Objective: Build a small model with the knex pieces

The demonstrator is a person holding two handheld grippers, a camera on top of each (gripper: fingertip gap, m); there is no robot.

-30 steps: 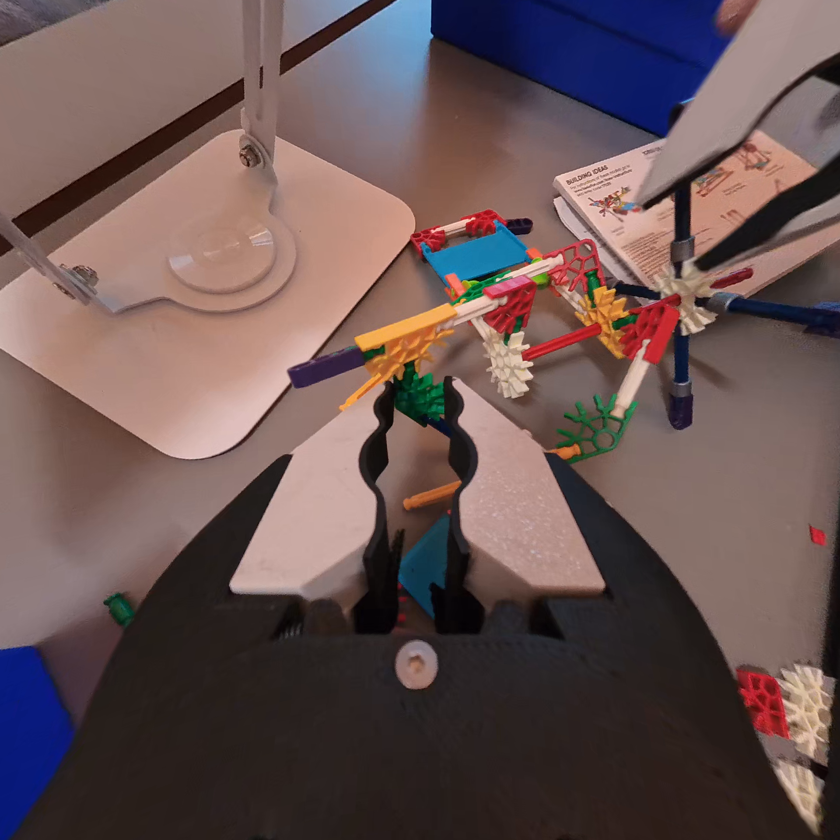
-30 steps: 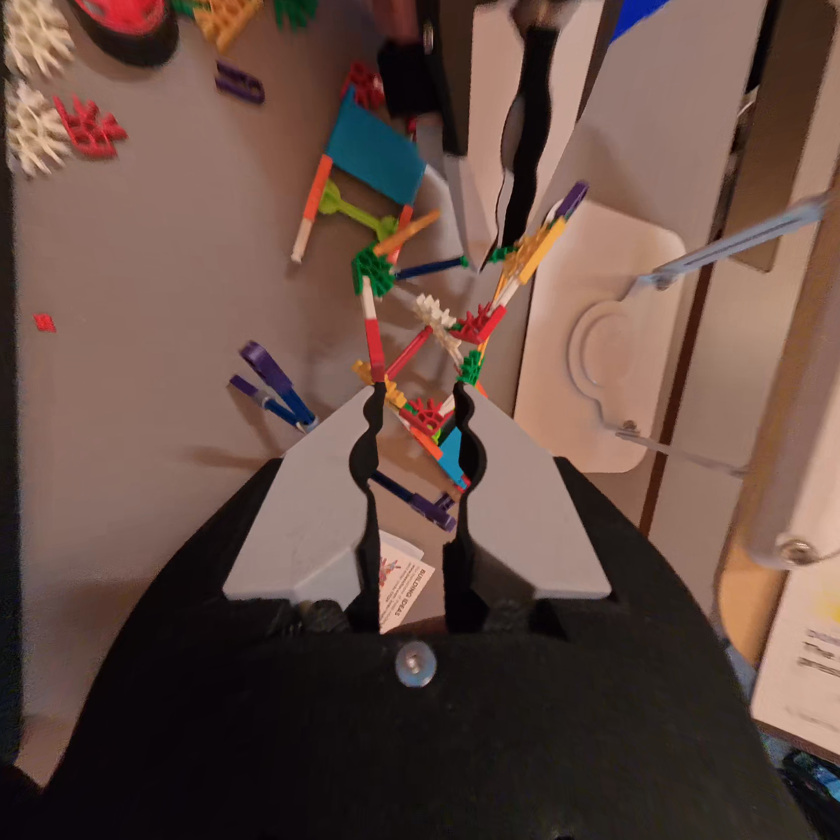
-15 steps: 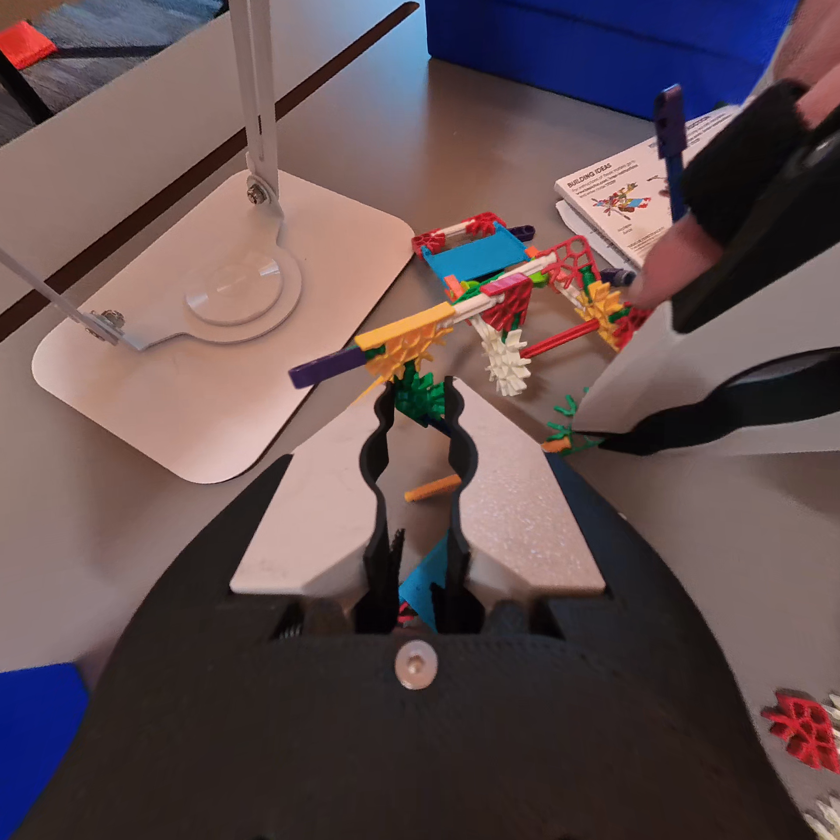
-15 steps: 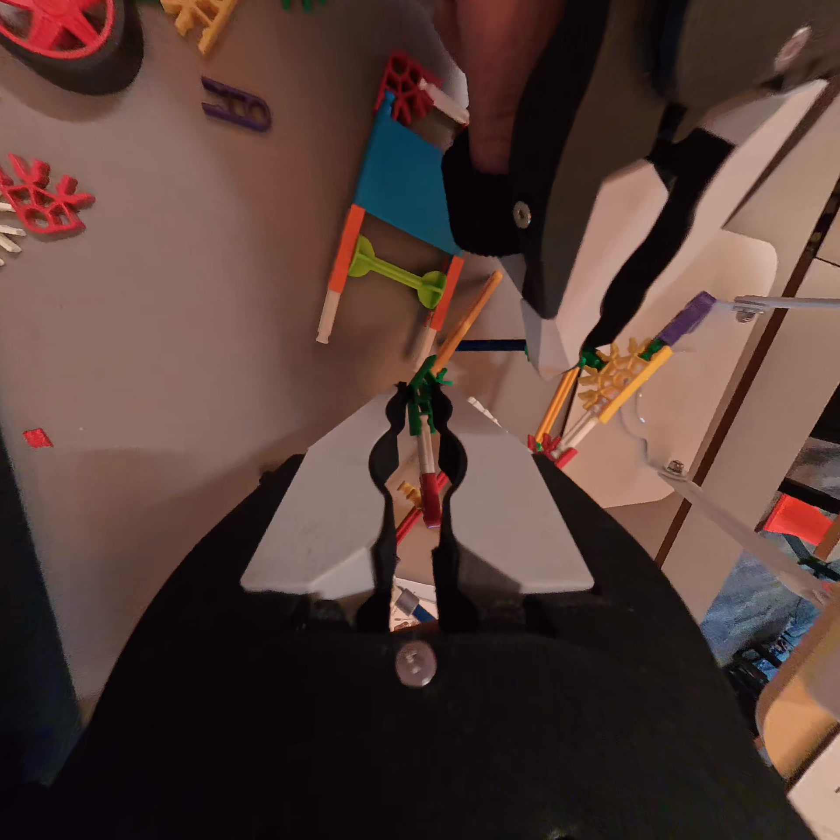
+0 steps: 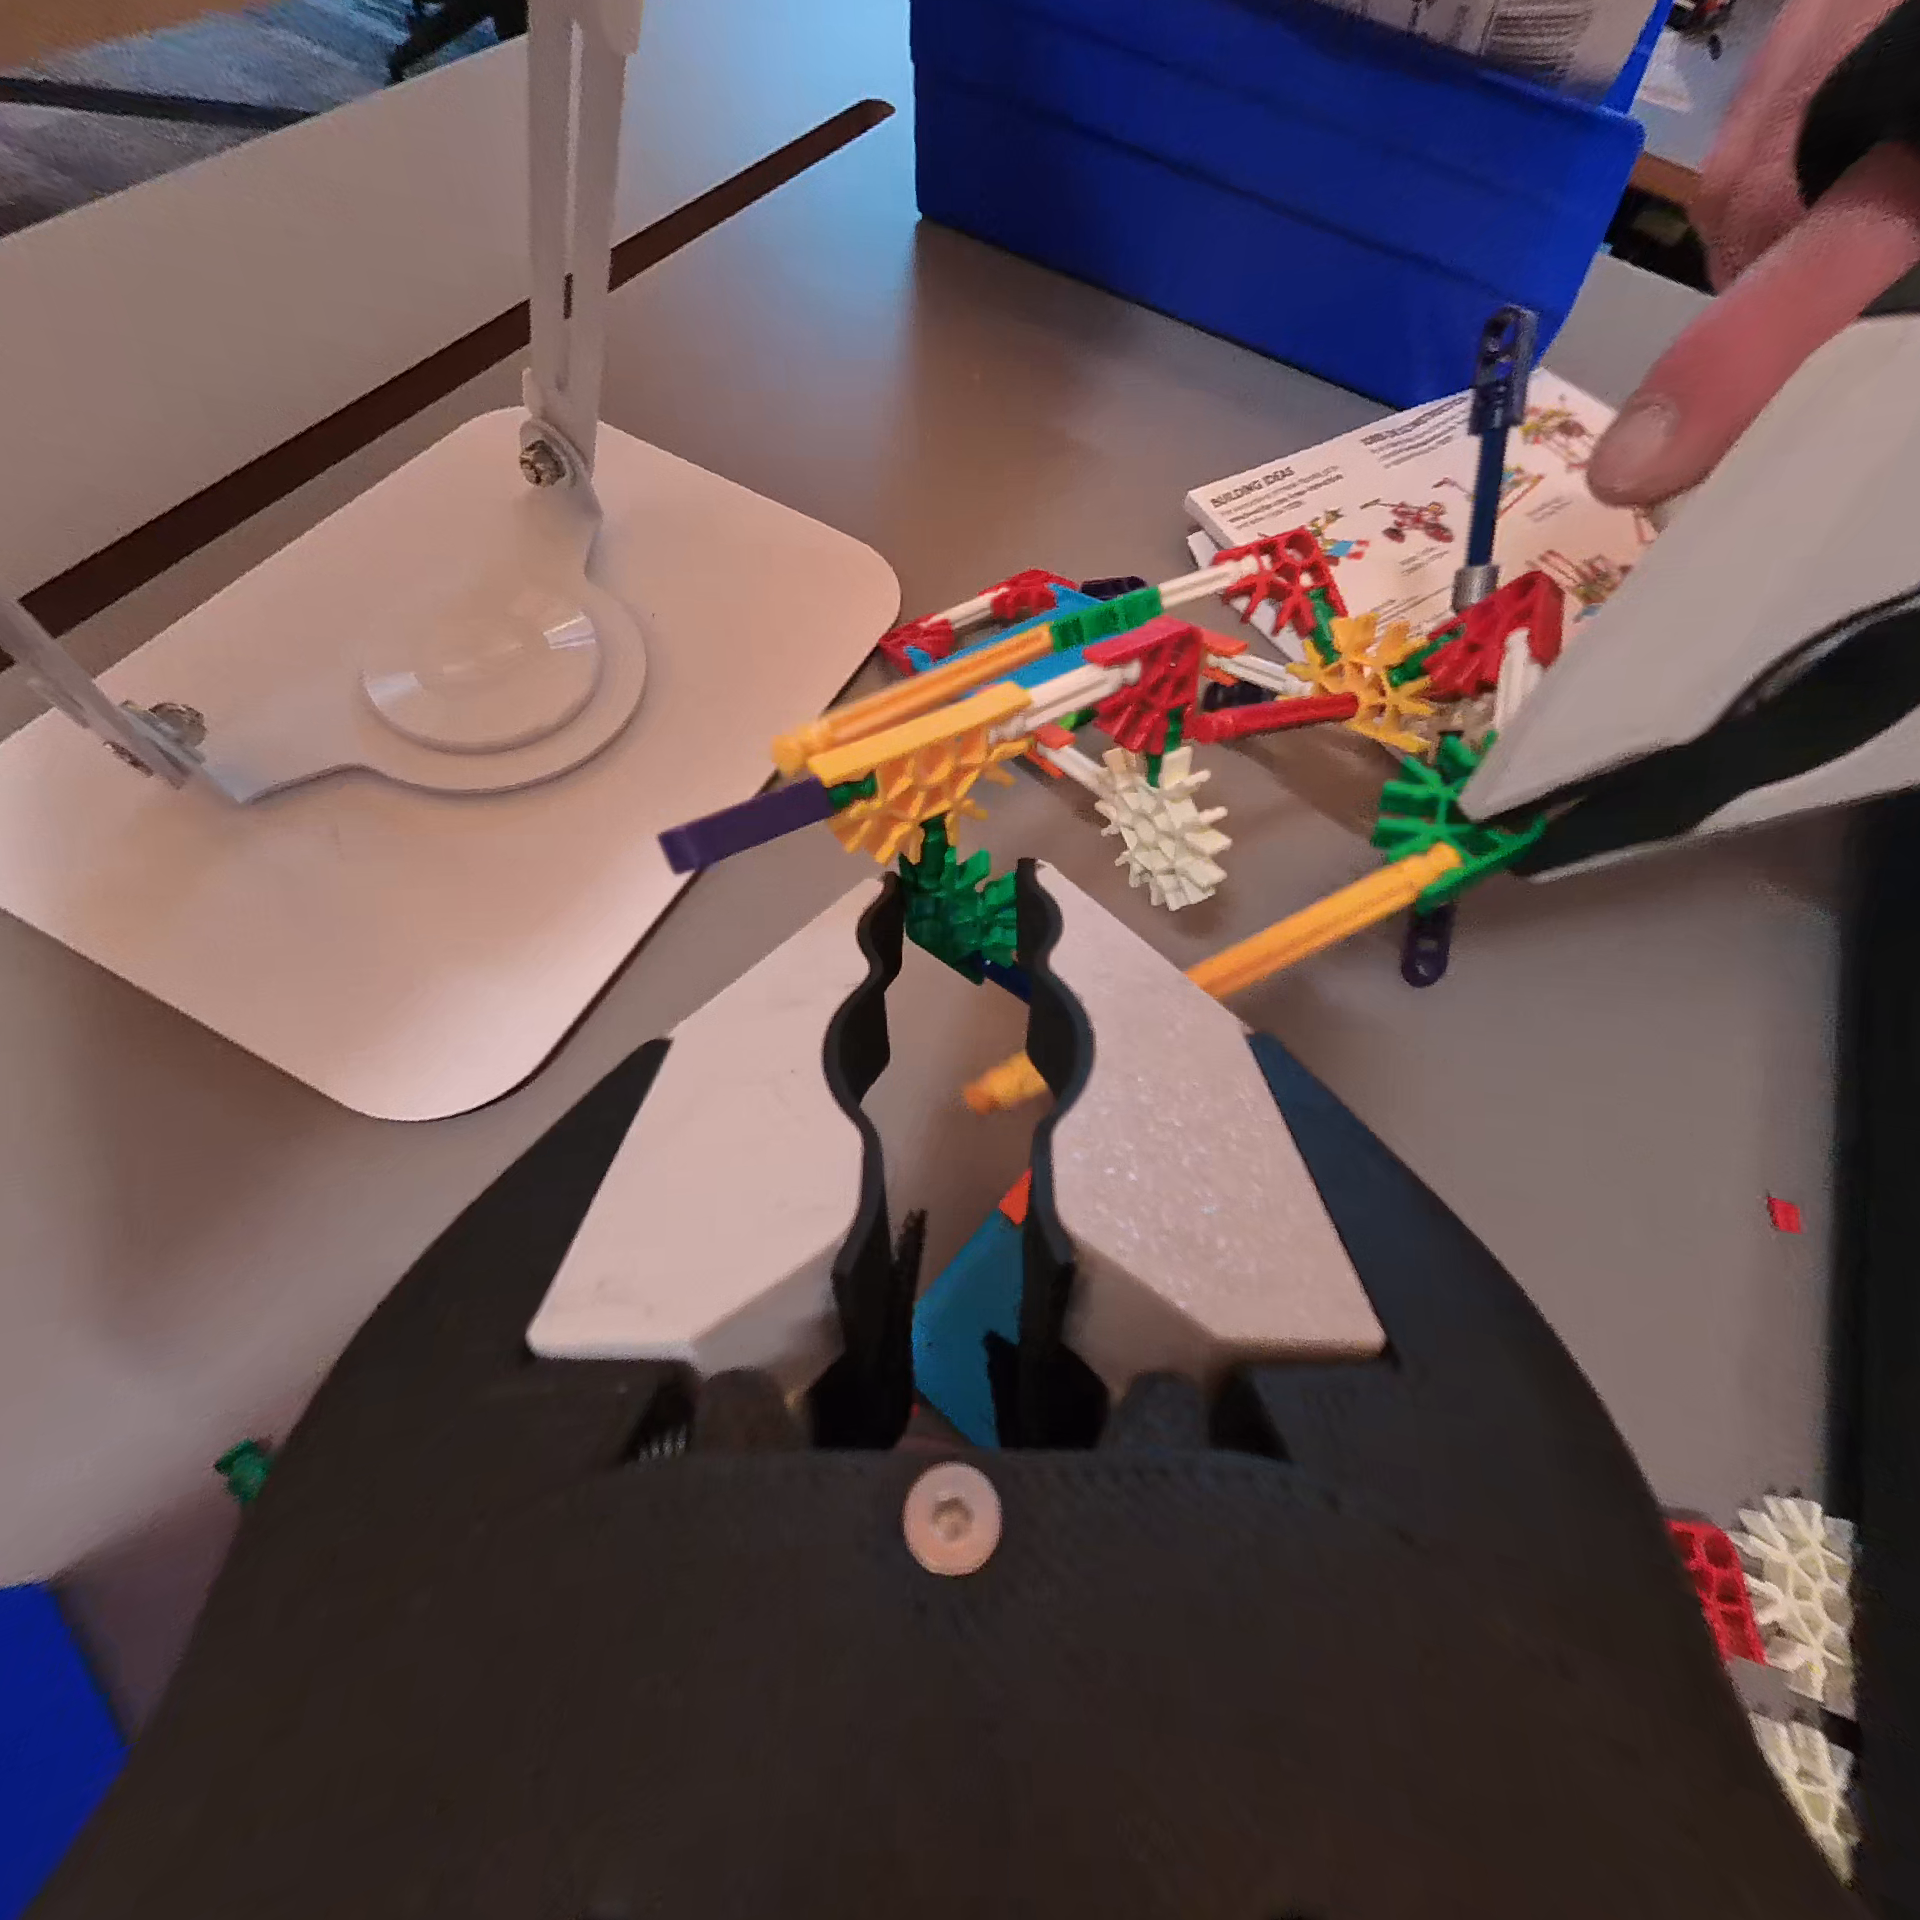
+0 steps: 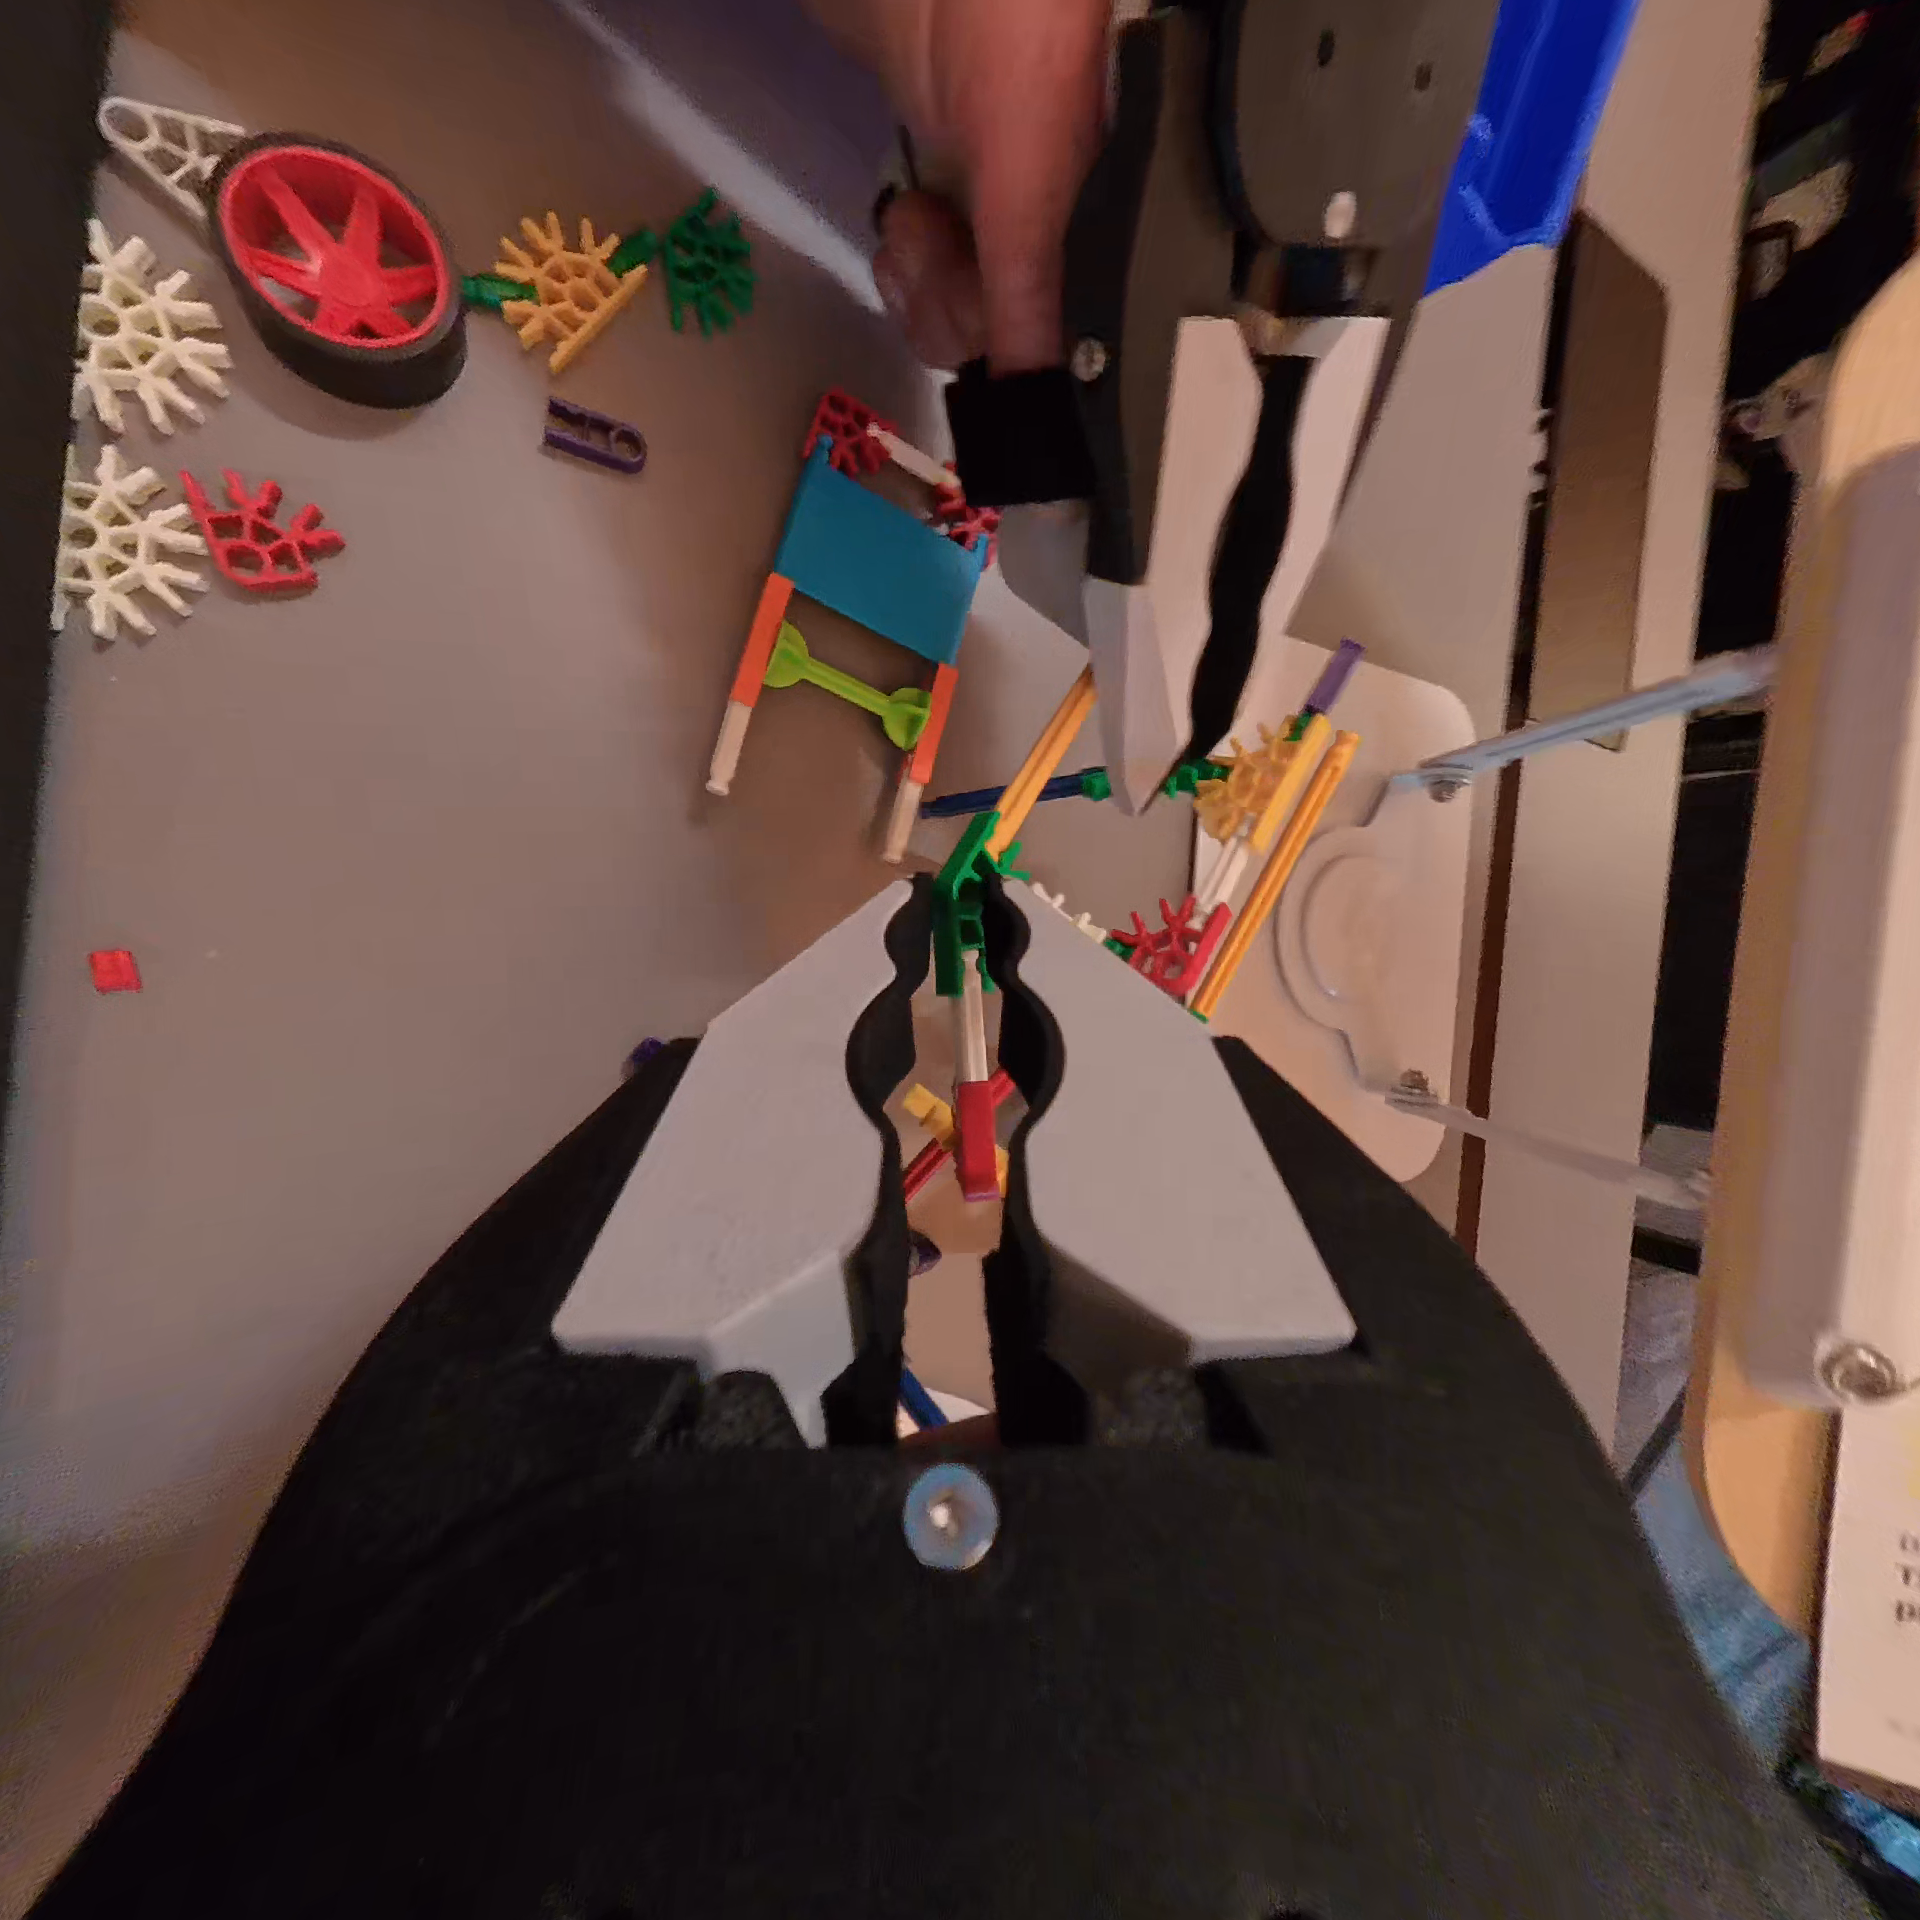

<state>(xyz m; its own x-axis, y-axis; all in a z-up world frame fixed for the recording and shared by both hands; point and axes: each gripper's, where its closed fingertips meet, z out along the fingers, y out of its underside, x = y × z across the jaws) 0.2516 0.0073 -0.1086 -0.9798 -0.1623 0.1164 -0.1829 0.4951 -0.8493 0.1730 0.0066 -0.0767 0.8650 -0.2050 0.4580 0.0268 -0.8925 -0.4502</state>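
Observation:
A colourful rod-and-connector toy model [image 5: 1153, 686] hangs between both grippers above the grey table. My left gripper [image 5: 956, 894] is shut on a green connector [image 5: 956, 909] under the model's yellow connector and purple rod end. It also shows in the right wrist view [image 6: 1174, 779], pinching that end. My right gripper [image 6: 956, 899] is shut on another green connector [image 6: 961, 914] that carries a white-and-red rod. In the left wrist view the right gripper [image 5: 1527, 821] pinches this connector, and a yellow rod [image 5: 1309, 920] runs from it. A blue panel piece [image 6: 873, 582] lies on the table below.
A white lamp base [image 5: 416, 779] lies at the left, a blue bin [image 5: 1247, 187] at the back, and a booklet [image 5: 1382, 488] beside it. Loose parts lie on the table: a red wheel [image 6: 332, 270], white connectors [image 6: 145, 332], a red connector [image 6: 260, 530], a purple clip [image 6: 592, 436]. The gap from one gripper's tips to the other's is roughly 9 cm. The purple clip [image 6: 592, 436] is about 15 cm from both grippers' fingertips.
My right gripper came down from above the booklet and shut on the green connector at the model's right end. That end now sits higher. My left gripper kept its hold.

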